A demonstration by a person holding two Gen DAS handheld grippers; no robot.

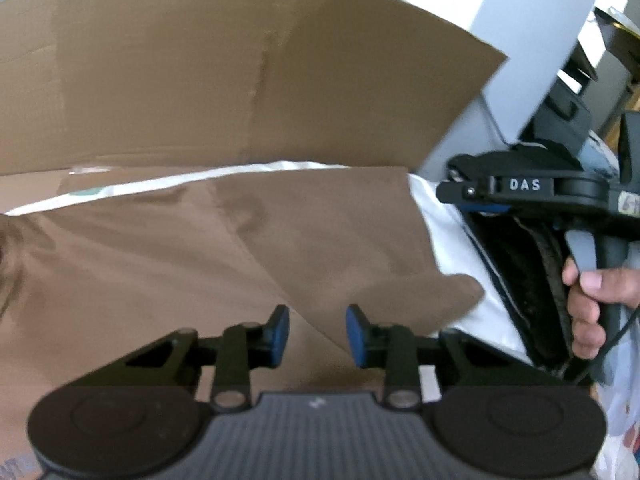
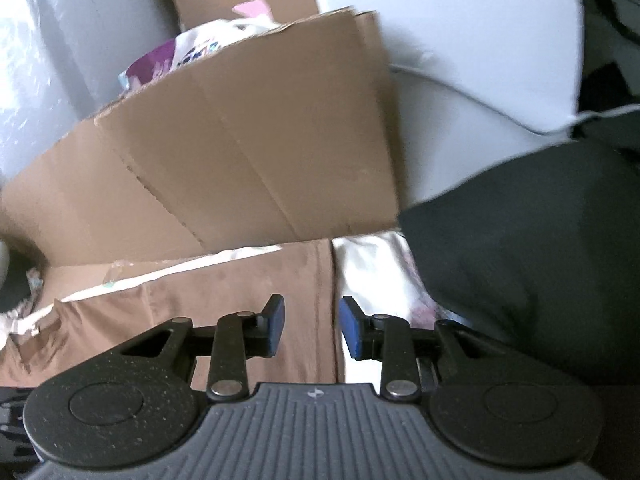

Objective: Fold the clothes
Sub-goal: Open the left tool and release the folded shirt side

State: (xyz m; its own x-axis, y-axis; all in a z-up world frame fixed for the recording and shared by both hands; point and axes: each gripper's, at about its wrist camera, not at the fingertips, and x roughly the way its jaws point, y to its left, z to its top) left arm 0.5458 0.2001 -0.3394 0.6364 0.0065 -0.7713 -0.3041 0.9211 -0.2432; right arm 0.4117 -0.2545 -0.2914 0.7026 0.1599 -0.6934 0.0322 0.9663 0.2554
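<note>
Brown garment (image 1: 168, 264) lies flat below both spread, empty grippers (image 1: 317, 332) (image 2: 311, 327), its edge beside white sheet (image 2: 372, 268).

Brown garment (image 1: 160, 280) on white sheet (image 1: 448, 232), tan cardboard (image 1: 200, 80) behind, black cloth (image 2: 520, 260), tongs' pads (image 2: 276, 320) blue.

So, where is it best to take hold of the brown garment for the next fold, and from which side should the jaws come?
Probably the loose corner of the brown garment, where the folded flap ends in a point over the white sheet. That corner has two free edges, so the open left gripper could slide in from the right, across the sheet, one jaw under and one over.
</note>
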